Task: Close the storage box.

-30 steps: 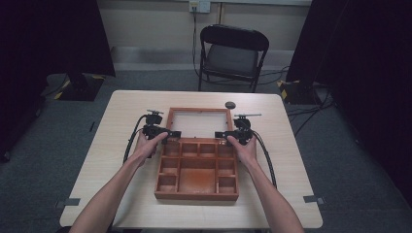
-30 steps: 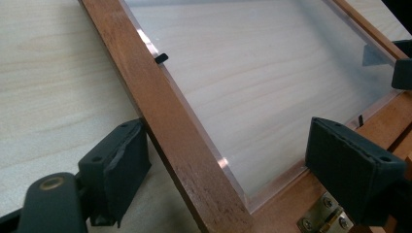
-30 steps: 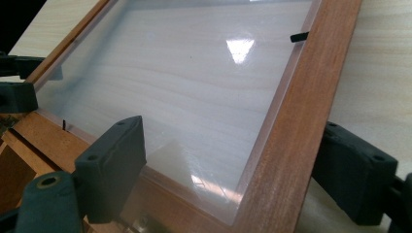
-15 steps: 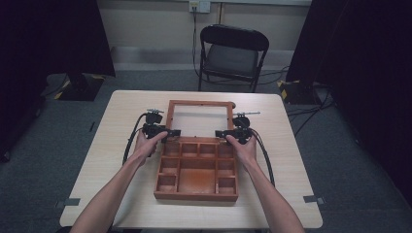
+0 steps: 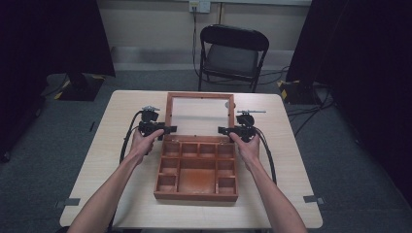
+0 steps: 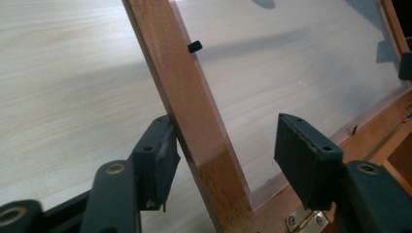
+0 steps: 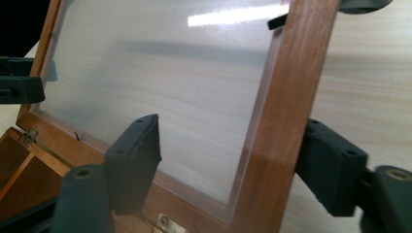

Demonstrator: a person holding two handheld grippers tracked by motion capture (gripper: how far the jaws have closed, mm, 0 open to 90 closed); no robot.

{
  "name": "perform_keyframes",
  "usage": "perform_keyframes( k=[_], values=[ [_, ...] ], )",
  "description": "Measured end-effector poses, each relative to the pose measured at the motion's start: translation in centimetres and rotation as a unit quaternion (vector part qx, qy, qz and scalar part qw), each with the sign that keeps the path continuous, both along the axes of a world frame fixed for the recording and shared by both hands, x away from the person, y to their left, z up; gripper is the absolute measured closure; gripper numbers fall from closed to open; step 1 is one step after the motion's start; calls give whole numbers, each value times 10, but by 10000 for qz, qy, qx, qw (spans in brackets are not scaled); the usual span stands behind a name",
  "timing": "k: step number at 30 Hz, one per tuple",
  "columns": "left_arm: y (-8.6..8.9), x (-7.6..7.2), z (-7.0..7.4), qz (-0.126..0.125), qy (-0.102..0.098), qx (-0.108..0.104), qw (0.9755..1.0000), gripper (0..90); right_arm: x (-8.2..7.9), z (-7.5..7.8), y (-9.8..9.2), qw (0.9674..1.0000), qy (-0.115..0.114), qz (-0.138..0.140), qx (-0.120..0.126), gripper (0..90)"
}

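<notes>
A wooden compartment box (image 5: 194,196) stands mid-table with its glass-paned lid (image 5: 199,95) swung open and leaning back. My left gripper (image 5: 167,130) (image 6: 226,131) straddles the lid's left rail (image 6: 194,121) just above the hinge. Its jaws have just been closing; the outer pad sits against the wood while the inner pad stays off it, over the glass. My right gripper (image 5: 224,130) (image 7: 231,128) straddles the right rail (image 7: 286,107) the same way. Its jaws have also been closing, and the inner pad hangs clear over the pane (image 7: 160,77).
A small dark round object (image 5: 227,103) lies on the table behind the lid. A black folding chair (image 5: 234,53) stands beyond the far edge. Cables loop from both grippers beside the box. Bare tabletop (image 5: 116,111) lies left and right of the box.
The lid's far edge has moved farther back from the person, so the lid leans further open. Both hands have stayed at the lid's lower corners.
</notes>
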State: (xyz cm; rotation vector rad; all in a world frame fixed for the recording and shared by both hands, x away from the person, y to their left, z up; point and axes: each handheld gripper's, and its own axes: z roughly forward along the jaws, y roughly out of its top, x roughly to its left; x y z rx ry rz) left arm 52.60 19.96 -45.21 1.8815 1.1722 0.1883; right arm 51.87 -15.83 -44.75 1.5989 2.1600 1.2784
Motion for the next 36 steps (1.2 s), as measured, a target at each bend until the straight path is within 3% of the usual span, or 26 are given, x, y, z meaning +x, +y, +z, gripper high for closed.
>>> perform_keyframes(
  k=[6, 12, 19, 30, 36],
  values=[
    [1, -3, 5, 0, -106, -45, 9999, 451, -3, 5, -6, 9999, -112, -52, 76, 409],
    [5, -8, 11, -68, -198, -66, 9998, 483, -7, 10, -6, 9996, -241, -128, 85, 444],
    [9, -16, 20, -148, -310, -74, 9994, 507, -14, 18, -9, 9990, -321, -73, 298, 448],
    [16, -30, 30, -314, -449, -166, 9984, 577, -24, 27, -13, 9980, -501, 30, 371, 487],
    [15, -35, 33, -339, -521, -110, 9980, 589, -29, 33, -13, 9980, -518, 107, 356, 469]
  ],
)
